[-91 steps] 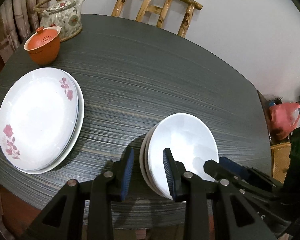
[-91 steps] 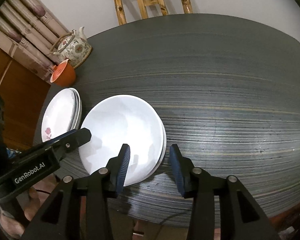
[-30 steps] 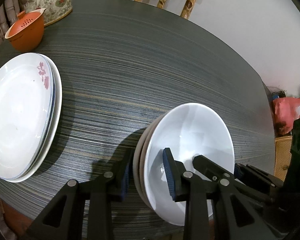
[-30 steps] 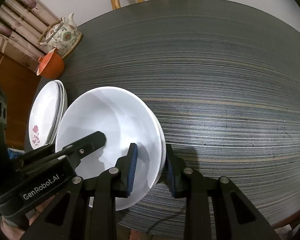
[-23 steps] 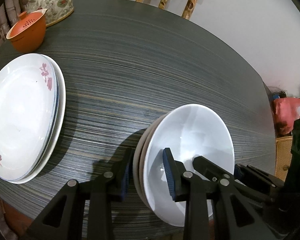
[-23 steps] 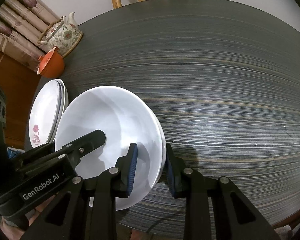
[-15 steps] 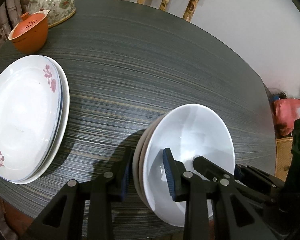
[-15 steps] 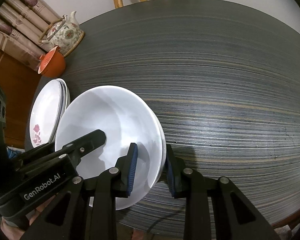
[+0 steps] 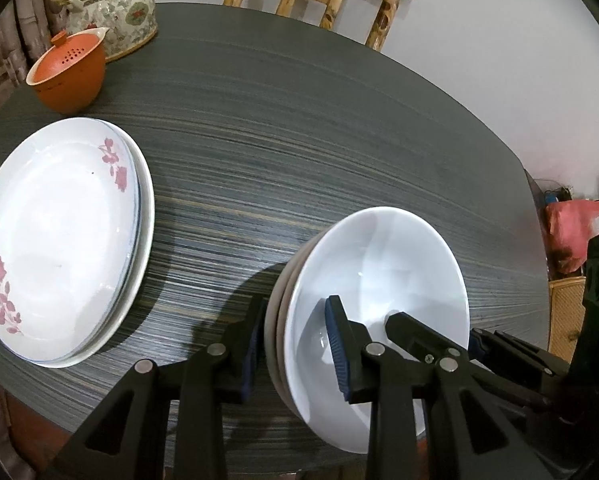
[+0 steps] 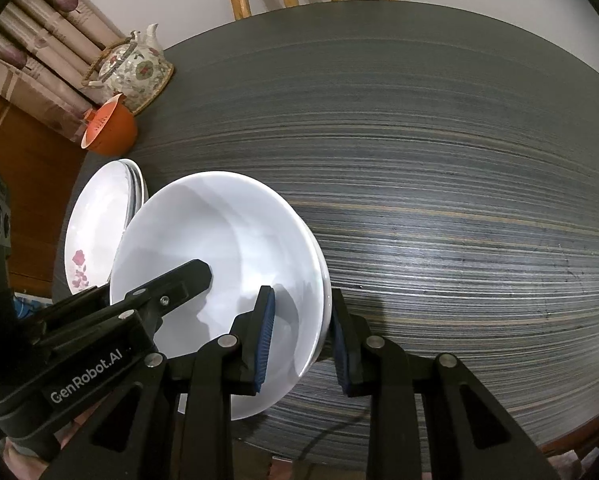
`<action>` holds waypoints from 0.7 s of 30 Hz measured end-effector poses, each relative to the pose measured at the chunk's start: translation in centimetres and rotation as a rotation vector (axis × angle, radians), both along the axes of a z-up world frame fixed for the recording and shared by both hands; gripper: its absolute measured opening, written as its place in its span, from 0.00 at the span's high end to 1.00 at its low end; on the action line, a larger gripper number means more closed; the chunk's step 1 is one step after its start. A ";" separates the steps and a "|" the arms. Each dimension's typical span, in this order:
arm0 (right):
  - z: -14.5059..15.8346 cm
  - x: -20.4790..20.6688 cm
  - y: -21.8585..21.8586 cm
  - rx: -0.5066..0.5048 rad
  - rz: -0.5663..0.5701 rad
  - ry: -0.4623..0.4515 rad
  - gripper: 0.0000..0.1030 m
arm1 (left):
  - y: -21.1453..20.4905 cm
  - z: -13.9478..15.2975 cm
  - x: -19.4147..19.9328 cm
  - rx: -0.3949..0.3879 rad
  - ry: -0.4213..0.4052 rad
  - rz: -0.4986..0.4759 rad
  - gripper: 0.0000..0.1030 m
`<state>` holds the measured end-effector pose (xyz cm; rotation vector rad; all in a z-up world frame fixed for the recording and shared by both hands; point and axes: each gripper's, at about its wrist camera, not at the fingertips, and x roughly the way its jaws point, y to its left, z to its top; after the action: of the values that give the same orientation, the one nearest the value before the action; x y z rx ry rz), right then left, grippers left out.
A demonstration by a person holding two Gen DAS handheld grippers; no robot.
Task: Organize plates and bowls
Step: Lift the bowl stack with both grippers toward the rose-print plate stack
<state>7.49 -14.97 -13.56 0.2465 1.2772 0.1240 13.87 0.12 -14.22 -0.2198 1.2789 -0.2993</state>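
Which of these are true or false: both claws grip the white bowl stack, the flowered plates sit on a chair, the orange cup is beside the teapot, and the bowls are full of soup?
1. Both the left claw and right claw clamp the rim of the white bowl stack. True.
2. The flowered plates sit on a chair. False: they lie on the table.
3. The orange cup is beside the teapot. True.
4. The bowls hold soup. False: the top bowl is empty.
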 end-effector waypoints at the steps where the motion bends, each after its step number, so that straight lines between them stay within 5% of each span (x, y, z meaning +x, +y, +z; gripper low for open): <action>1: 0.1 0.0 0.0 0.001 0.002 -0.002 0.76 | 0.0 0.1 0.0 0.001 -0.002 0.000 0.71; 21: 1.8 0.9 2.0 0.000 0.046 -0.028 0.76 | 2.2 1.7 0.2 0.017 -0.031 0.027 0.71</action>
<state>8.39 -12.99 -11.72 0.2149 1.2558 0.1666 14.04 2.36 -12.51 -0.2164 1.2462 -0.2678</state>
